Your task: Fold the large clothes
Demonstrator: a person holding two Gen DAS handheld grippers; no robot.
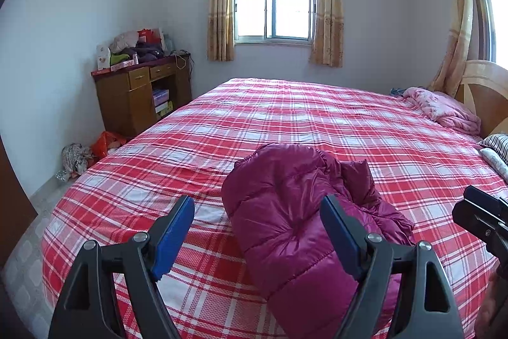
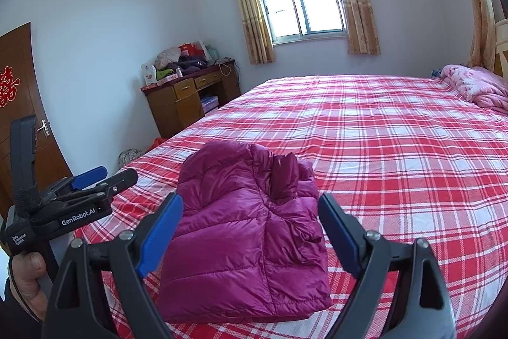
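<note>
Partly hidden behind the spread-jawed left gripper (image 1: 257,205), the folded jacket (image 2: 244,243) lies on the bed (image 2: 397,154); right gripper (image 2: 250,205) hovers released, gripping nothing.

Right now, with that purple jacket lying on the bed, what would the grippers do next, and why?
Probably nothing more than pull back: the purple jacket already lies in a compact folded bundle on the bed, and both the left gripper and right gripper are open and empty.
</note>
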